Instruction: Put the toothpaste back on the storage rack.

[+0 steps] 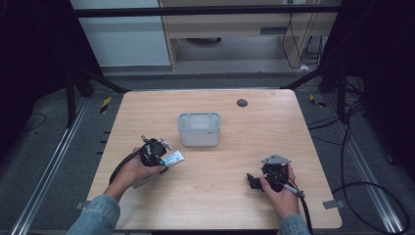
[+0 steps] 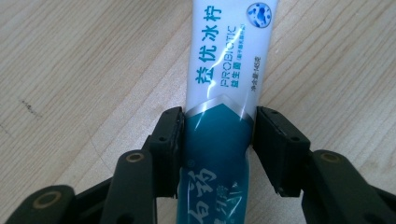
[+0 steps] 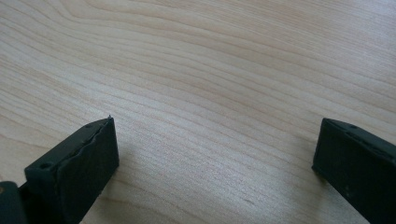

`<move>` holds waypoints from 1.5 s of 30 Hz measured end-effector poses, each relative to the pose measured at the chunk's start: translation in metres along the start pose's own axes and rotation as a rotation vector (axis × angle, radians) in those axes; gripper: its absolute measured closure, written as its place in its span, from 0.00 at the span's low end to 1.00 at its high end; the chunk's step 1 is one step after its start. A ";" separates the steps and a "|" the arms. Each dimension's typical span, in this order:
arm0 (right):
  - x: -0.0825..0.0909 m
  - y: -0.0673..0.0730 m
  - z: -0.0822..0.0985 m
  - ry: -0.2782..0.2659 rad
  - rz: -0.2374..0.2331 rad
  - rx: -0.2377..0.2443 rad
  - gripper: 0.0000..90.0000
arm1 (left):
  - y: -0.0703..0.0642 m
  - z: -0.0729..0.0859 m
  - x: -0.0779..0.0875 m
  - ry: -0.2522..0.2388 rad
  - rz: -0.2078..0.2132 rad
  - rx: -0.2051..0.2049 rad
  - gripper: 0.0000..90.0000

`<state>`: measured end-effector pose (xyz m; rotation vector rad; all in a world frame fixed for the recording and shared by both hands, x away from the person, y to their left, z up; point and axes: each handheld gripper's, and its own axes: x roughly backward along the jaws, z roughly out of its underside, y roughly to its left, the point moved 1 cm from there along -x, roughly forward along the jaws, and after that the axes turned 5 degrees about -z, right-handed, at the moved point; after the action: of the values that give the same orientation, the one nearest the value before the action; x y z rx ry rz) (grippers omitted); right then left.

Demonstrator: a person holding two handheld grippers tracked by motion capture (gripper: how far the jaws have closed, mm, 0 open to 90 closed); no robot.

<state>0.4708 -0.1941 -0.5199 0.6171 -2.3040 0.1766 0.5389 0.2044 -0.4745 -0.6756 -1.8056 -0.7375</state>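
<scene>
Teal-and-white toothpaste tube (image 2: 219,116) clamped in left hand-held gripper (image 2: 218,140), right hand-held gripper (image 3: 215,154) wide open

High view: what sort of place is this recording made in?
Probably a lab or workshop recording station, not a home: a bare wooden table inside dark metal framing, loose cables on grey floor, and office furniture behind.

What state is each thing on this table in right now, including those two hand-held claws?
Toothpaste tube: lying flat on the table, pinched at its sides.
Left gripper: jaws pressed against the tube.
Right gripper: jaws wide apart, nothing between them.
White bin: upright, open-topped; contents hard to tell.
</scene>
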 end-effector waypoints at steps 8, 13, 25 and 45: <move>0.000 0.000 0.000 0.000 0.000 0.000 0.00 | 0.000 -0.001 0.002 0.014 0.011 0.016 0.68; 0.000 0.000 0.000 0.000 0.000 0.000 0.00 | -0.001 -0.003 0.005 0.037 0.006 0.003 0.75; 0.000 0.000 0.000 0.000 0.000 0.001 0.00 | -0.003 -0.001 0.013 0.034 0.023 0.005 0.87; 0.000 0.000 0.000 0.000 0.000 0.001 0.00 | 0.010 0.002 0.059 -0.203 -0.031 0.124 0.87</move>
<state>0.4709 -0.1941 -0.5199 0.6176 -2.3042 0.1772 0.5262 0.2189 -0.4177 -0.6613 -2.0330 -0.5884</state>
